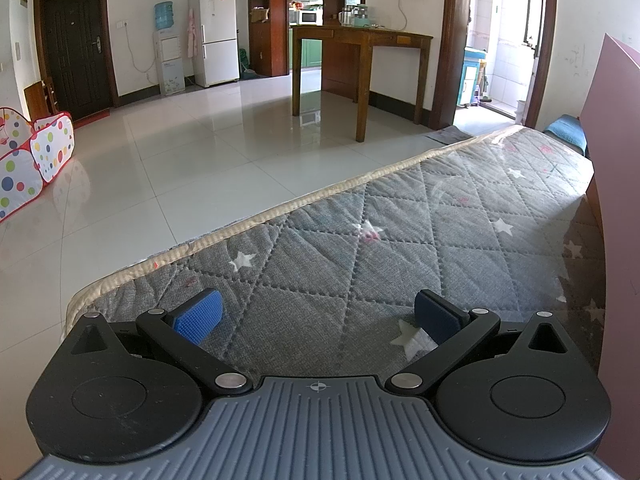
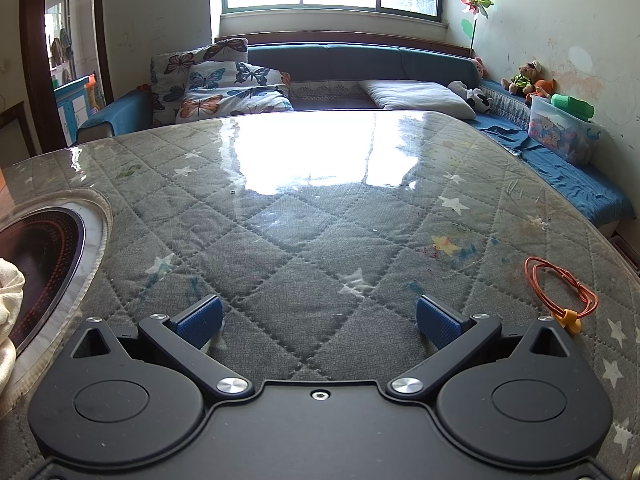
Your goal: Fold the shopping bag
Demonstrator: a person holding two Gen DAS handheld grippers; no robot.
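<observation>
A cream cloth bag point(image 2: 9, 312) shows only as a crumpled edge at the far left of the right wrist view, lying partly over a dark round hob point(image 2: 40, 264). My right gripper point(image 2: 318, 320) stands open over the grey quilted table cover point(image 2: 304, 240), with nothing between its blue pads, well right of the bag. My left gripper point(image 1: 318, 316) is open too, above the same star-patterned cover point(image 1: 360, 240) near its left edge. No bag appears in the left wrist view.
An orange cord loop point(image 2: 560, 288) with a yellow toggle lies on the cover at the right. Behind the table are a sofa with butterfly pillows point(image 2: 224, 88) and a plastic toy box point(image 2: 564, 132). The left wrist view shows tiled floor, a wooden table point(image 1: 360, 64) and a dotted play tent point(image 1: 32, 156).
</observation>
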